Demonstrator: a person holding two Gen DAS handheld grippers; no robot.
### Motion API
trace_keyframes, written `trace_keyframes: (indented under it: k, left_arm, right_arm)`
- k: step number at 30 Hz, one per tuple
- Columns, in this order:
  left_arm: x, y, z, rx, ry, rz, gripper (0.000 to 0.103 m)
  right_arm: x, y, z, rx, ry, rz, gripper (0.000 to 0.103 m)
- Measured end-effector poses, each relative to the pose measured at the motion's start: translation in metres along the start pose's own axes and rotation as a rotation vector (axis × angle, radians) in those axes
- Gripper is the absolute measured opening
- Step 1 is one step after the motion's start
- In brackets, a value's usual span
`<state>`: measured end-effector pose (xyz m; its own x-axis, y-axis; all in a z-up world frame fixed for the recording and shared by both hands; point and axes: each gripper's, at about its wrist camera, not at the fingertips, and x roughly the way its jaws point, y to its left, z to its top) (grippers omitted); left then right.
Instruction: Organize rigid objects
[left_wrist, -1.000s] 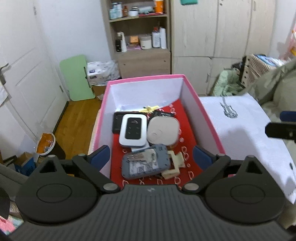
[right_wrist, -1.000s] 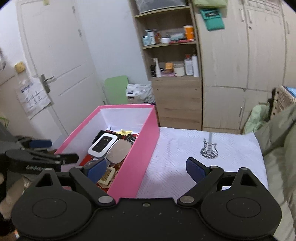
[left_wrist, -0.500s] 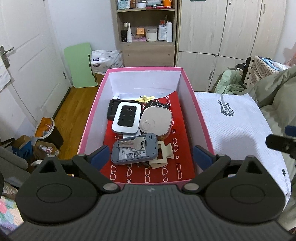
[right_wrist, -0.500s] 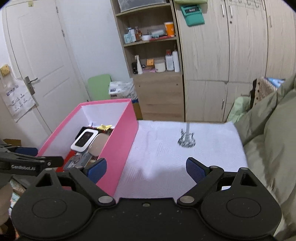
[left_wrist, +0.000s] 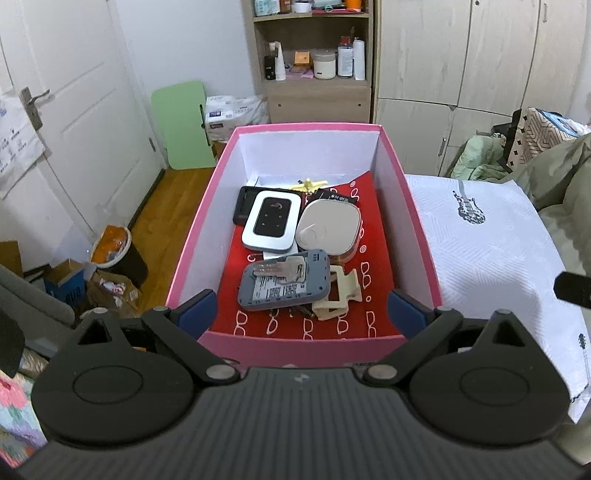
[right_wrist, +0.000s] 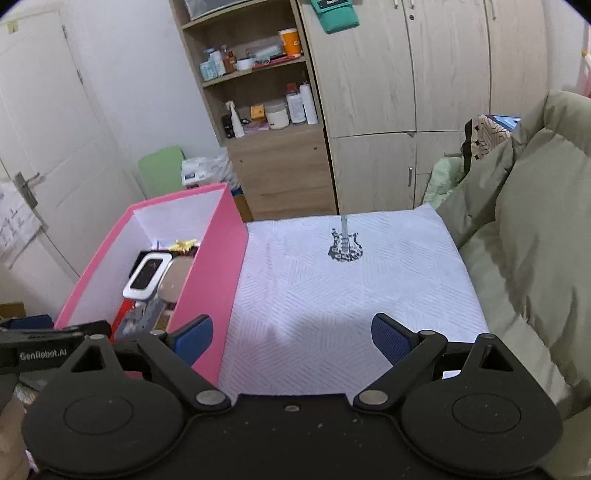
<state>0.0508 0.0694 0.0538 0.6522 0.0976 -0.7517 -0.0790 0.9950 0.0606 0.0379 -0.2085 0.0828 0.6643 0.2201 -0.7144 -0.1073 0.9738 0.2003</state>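
A pink box (left_wrist: 413, 218) with white inner walls and a red patterned floor holds several rigid objects: a white-and-black pocket router (left_wrist: 271, 221), a beige rounded case (left_wrist: 328, 227), a grey device with a key lying on it (left_wrist: 284, 280), a cream hair clip (left_wrist: 338, 295), a black case (left_wrist: 243, 206) and a small gold airplane (left_wrist: 308, 183). My left gripper (left_wrist: 301, 314) hangs open over the box's near end, nothing between its fingers. My right gripper (right_wrist: 291, 338) stands open and empty over the white cloth (right_wrist: 343, 288), just right of the pink box (right_wrist: 218, 266).
The white cloth (left_wrist: 487, 251) with a guitar print (right_wrist: 345, 245) covers the surface to the right of the box. Olive bedding (right_wrist: 535, 236) rises at the far right. A shelf unit (left_wrist: 314, 62), wardrobe and door stand behind. Floor clutter and a bin (left_wrist: 110, 251) lie to the left.
My left gripper has pulled back and risen, so the whole box now shows. My right gripper has drawn back to the right, over the cloth. Both stay open.
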Motion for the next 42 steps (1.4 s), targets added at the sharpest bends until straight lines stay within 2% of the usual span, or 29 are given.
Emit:
trace_keyframes:
  k: [4,9,15,27,42]
  left_arm:
    - [0.000,0.000,-0.003,-0.013,-0.001,0.025,0.099]
    - [-0.002,0.000,-0.006,-0.018,-0.001,0.026,0.099]
    - [-0.002,-0.005,-0.011,-0.008,-0.002,0.026,0.100]
    - [-0.005,-0.011,-0.016,0.008,-0.007,-0.005,0.100]
    - [-0.008,-0.012,-0.019,0.010,-0.007,0.002,0.100]
  right_arm:
    - [-0.006,0.012,-0.007,-0.055,0.007,-0.065,0.095]
    - [-0.012,0.017,-0.010,-0.093,-0.006,-0.059,0.095]
    - [-0.015,0.019,-0.013,-0.113,-0.057,-0.120,0.095]
    - [-0.018,0.012,-0.016,-0.101,-0.055,-0.161,0.095]
    - [-0.018,0.012,-0.019,-0.121,-0.053,-0.181,0.095]
